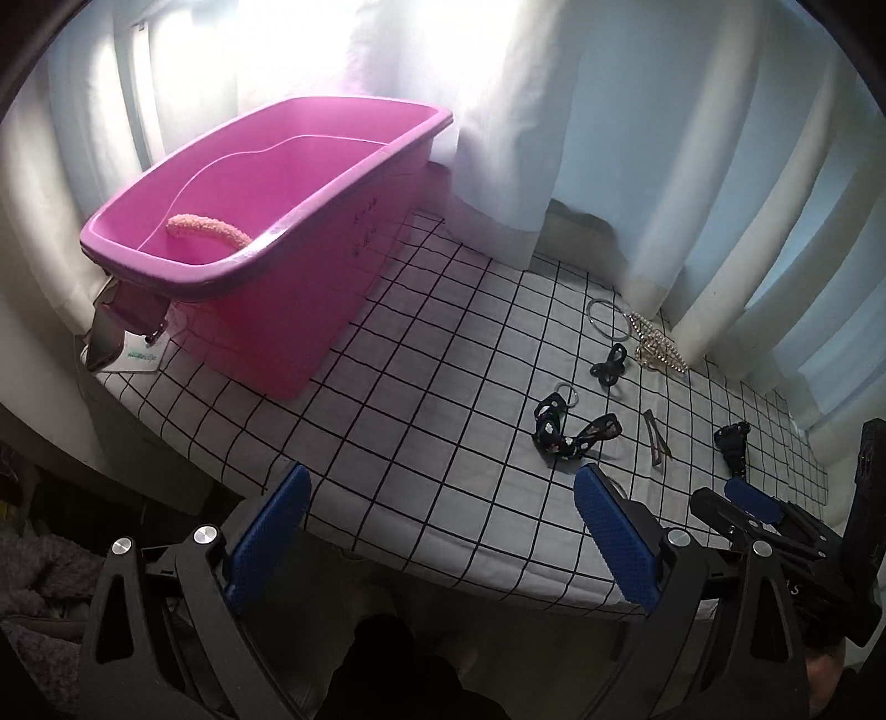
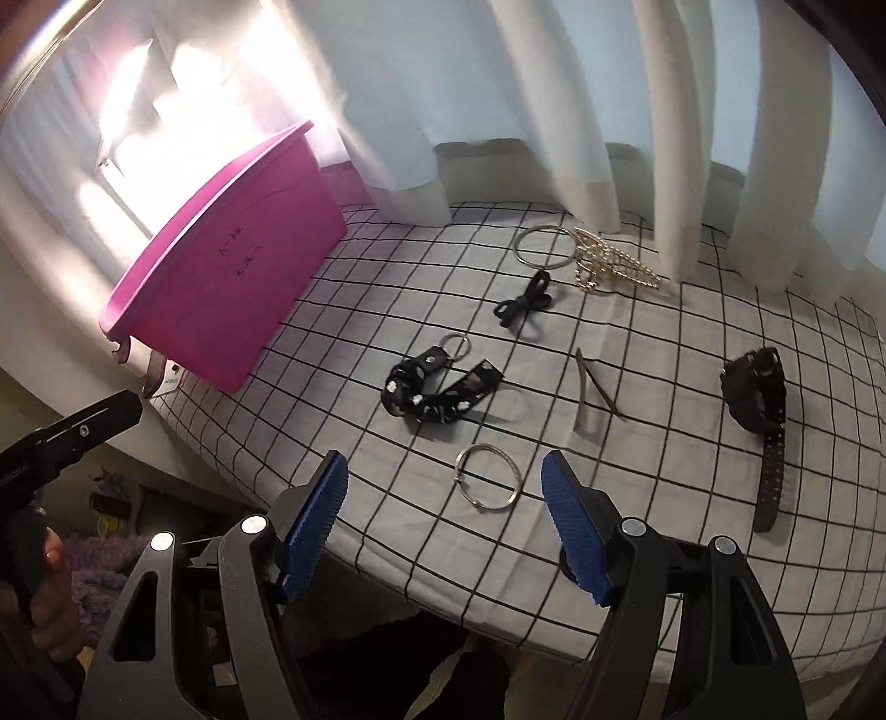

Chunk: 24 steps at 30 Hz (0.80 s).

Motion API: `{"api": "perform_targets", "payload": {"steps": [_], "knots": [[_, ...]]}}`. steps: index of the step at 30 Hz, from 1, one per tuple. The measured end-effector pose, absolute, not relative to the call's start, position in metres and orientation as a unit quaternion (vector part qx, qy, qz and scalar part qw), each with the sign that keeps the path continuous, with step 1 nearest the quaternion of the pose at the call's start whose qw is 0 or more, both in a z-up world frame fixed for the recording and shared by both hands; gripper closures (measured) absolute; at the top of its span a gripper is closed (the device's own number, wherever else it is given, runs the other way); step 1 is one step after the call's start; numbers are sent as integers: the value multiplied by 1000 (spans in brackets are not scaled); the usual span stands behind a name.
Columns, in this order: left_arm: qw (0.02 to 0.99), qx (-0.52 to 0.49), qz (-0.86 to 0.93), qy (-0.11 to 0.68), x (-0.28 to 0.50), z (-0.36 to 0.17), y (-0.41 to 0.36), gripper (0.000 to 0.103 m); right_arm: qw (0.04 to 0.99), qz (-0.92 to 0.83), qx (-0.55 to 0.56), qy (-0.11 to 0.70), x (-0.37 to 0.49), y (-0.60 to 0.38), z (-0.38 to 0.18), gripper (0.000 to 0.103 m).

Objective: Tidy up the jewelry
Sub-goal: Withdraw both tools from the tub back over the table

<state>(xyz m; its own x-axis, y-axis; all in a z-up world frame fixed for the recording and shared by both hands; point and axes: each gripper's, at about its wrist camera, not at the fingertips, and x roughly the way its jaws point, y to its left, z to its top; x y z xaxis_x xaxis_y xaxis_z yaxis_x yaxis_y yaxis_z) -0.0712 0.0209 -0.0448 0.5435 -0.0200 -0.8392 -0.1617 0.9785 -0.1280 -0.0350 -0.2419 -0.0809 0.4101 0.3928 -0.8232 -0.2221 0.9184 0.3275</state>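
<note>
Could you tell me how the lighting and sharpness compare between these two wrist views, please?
Left wrist view: the curtain is blown out behind the pink bin; the grid is sharp but bowed. Right wrist view: streaky motion blur at upper left, while the metal ring stays crisp.

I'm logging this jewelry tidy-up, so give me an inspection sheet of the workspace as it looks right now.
Surface: white cloth with black grid.
Job's things: pink bin holds a pink fuzzy band; on the cloth lie a silver ring, patterned strap, black bow, large bangle, gold clip, hair clip, black watch.
Clutter: small dark stand beside the bin.
Grippers: left gripper open, empty; right gripper open, empty.
Cables: nothing seen.
Surroundings: white curtains.
</note>
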Motion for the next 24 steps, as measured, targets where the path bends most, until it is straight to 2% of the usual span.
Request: {"api": "perform_targets", "payload": {"steps": [6,12,19,24], "knots": [[876,-40,-22,480,-52,-71,-17,9,852,73,149,497,-68,-308,-100,34],[870,-23,-77,487,-44,-100,-52,9,858,-22,160,487,-89,-351,-105,34],[863,-31,-74,499,-50,-121,-87,9,860,-26,154,486,-91,-385,-117,34],[866,-59,-20,496,-65,-131,-112,9,863,33,128,488,-69,-406,-130,34]]}}
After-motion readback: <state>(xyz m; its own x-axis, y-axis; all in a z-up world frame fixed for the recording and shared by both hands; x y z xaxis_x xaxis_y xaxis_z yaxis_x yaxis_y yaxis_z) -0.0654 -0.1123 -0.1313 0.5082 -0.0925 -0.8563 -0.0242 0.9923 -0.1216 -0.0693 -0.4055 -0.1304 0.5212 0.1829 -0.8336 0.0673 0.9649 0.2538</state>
